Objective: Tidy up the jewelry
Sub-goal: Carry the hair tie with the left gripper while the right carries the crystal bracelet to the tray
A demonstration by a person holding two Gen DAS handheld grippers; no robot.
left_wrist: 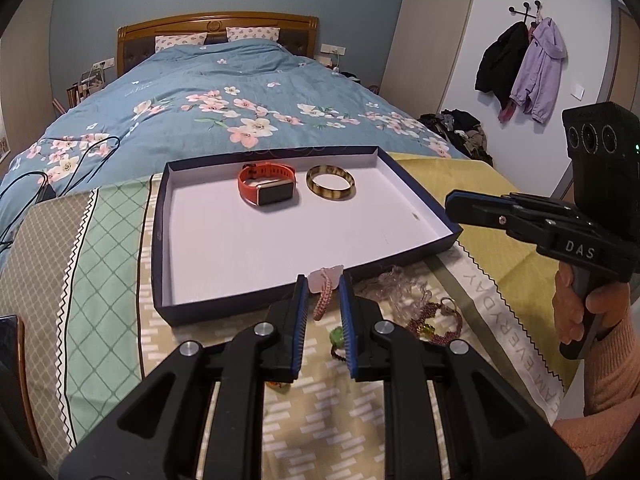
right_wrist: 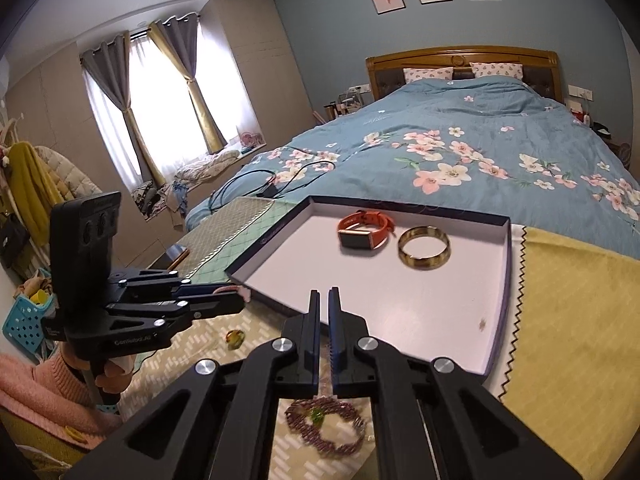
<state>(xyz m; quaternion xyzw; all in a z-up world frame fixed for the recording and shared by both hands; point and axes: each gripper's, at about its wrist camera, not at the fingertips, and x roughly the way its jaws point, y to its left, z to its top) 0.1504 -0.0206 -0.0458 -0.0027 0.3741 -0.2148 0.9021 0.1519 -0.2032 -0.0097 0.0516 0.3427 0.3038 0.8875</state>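
While both views show tray [left_wrist: 168, 240], only the right shows curtains [right_wrist: 176, 80].

Daylight pours through the curtained window [right_wrist: 160, 100], which is blown out white, leaving the room evenly lit with soft shadows. Fisheye bending curves the edges, corners vignette black, and the beaded bracelet [right_wrist: 326, 426] looks blurred.

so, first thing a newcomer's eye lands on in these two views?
The shallow box with a white floor, on the cloth at the foot of the bed, holding an orange watch and beside it a gold-brown bangle. Then the left gripper low in front, a pink braided piece pinched in its jaws.
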